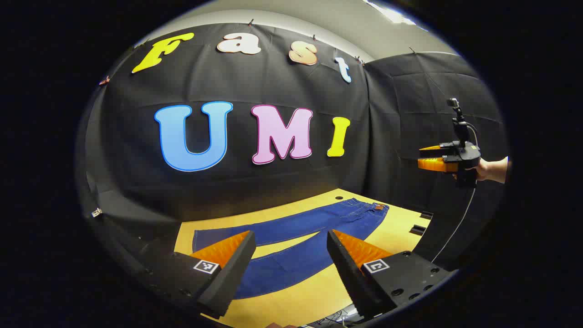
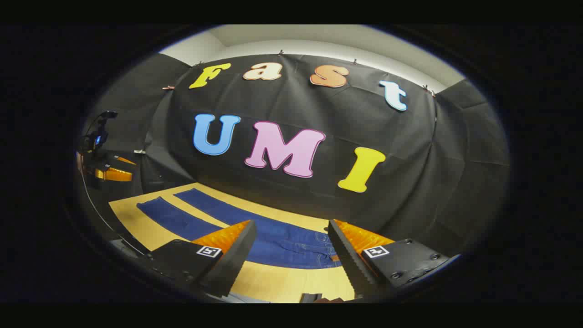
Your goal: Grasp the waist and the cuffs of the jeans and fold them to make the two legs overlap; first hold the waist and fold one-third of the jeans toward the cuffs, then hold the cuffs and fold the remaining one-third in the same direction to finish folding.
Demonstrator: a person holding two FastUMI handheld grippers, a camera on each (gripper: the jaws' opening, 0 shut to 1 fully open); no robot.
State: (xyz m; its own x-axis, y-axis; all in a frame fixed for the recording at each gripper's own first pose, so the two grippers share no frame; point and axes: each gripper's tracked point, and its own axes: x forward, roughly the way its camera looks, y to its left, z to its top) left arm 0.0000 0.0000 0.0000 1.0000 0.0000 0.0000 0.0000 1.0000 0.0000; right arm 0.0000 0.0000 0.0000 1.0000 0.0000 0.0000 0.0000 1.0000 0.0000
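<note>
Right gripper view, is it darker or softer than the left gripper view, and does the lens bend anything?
Right gripper view: dimmer and slightly softer, the jeans a flatter blue. Left gripper view: brighter and crisper, stitching visible on the jeans. Both: fisheye curves the table edges.

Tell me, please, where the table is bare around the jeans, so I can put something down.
Bare table lies in front of the jeans at the waist end, a narrow wedge runs between the two legs, and a strip lies past the waist. The jeans cover the middle. Both tongs, left and right, hover open above.
</note>
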